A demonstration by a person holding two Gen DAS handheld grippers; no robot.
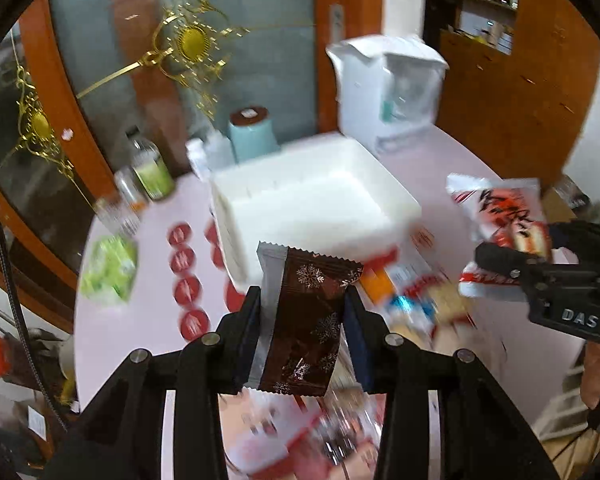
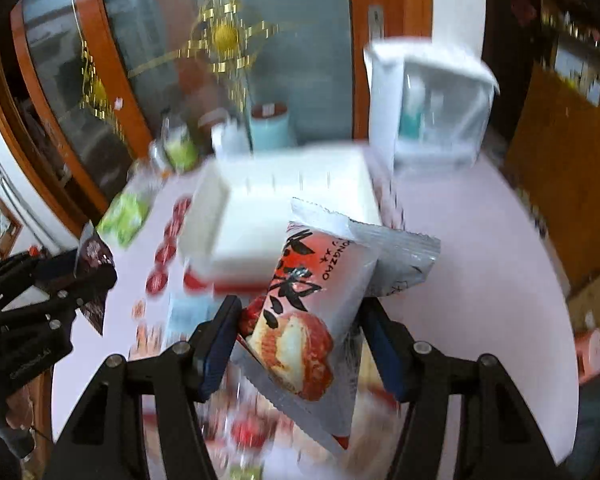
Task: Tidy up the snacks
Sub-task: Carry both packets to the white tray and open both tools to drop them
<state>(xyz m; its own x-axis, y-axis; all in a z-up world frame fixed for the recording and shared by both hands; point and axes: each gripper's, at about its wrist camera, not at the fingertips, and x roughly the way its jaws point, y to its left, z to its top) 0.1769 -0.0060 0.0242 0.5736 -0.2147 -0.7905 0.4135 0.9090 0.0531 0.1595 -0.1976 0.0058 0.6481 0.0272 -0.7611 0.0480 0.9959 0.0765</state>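
Note:
My left gripper (image 1: 302,300) is shut on a brown snack packet with snowflakes (image 1: 308,320), held upright above the table. My right gripper (image 2: 296,312) is shut on a white-and-red snack packet (image 2: 312,312), and a grey packet (image 2: 400,260) sticks out behind it between the same pads. An empty white bin (image 1: 396,196) sits on the pink table beyond both grippers. In the left wrist view the right gripper (image 1: 512,252) shows at the right with its red-and-white packet (image 1: 500,216). In the right wrist view the left gripper (image 2: 80,276) shows at the left with the brown packet (image 2: 96,256).
More snack packets (image 1: 412,304) lie blurred on the table below the grippers. A white water filter jug (image 1: 392,92) stands behind the bin, a light blue canister (image 1: 252,132) and bottles (image 1: 148,168) at the back left, a green packet (image 1: 108,268) at the left edge.

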